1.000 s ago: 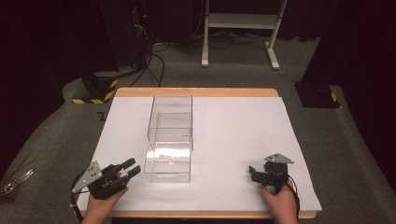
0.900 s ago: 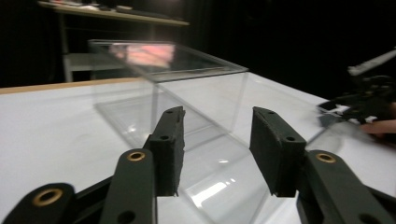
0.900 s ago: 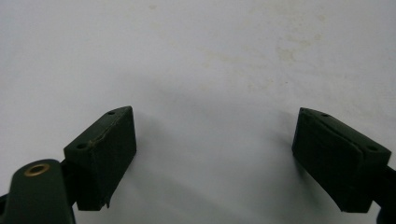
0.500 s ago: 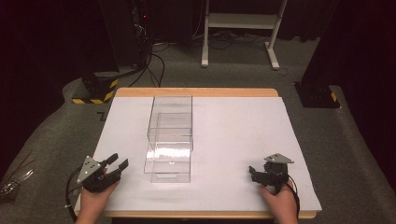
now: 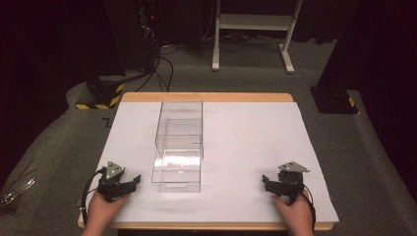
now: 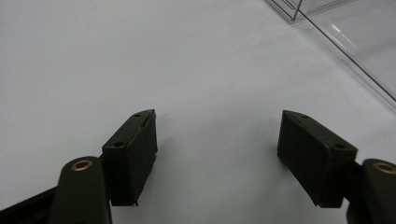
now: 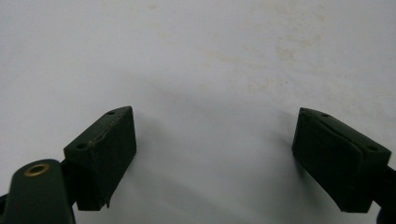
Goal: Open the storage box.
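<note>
— Both grippers, how do your fingers stand?
— Your left gripper has just been opening, fingers wide apart, nothing between. Right gripper gapes too.
— And the box?
— Just beyond your left fingertips, untouched.

My high view looks forward and down over the whole white-covered wooden table. Each gripper view sits low, close above that sheet; the left one shares the clear plastic box.
</note>
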`<state>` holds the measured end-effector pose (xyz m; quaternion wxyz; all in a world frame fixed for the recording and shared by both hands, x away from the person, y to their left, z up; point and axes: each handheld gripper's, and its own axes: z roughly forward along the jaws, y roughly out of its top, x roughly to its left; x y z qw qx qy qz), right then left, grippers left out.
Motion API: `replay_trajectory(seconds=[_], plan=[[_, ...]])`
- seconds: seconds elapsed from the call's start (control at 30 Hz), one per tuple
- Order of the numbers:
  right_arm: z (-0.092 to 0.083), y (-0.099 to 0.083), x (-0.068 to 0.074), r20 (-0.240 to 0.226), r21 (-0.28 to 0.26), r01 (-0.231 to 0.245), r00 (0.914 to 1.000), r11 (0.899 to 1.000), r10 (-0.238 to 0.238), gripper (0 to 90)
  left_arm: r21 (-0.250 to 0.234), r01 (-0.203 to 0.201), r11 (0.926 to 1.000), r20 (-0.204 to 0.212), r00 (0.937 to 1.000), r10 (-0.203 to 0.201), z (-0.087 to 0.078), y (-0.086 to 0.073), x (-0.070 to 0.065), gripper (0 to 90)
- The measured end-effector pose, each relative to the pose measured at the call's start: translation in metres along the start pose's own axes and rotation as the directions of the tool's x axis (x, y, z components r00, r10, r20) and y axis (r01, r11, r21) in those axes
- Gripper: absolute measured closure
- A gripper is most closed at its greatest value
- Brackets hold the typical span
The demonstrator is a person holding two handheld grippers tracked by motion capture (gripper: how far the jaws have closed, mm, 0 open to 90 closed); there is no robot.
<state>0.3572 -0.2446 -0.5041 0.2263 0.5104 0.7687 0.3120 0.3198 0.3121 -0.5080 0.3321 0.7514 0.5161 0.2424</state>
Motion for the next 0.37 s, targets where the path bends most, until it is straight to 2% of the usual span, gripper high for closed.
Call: replay_trajectory(seconds=[0.37], plan=[[0.0000,0.0000,0.0000,0.000,0.000,0.000,1.0000,1.000,0.000,13.9,0.000,0.002,1.0000,0.005,1.0000,-0.002,0.0000,0.0000,0.0006,28.3]])
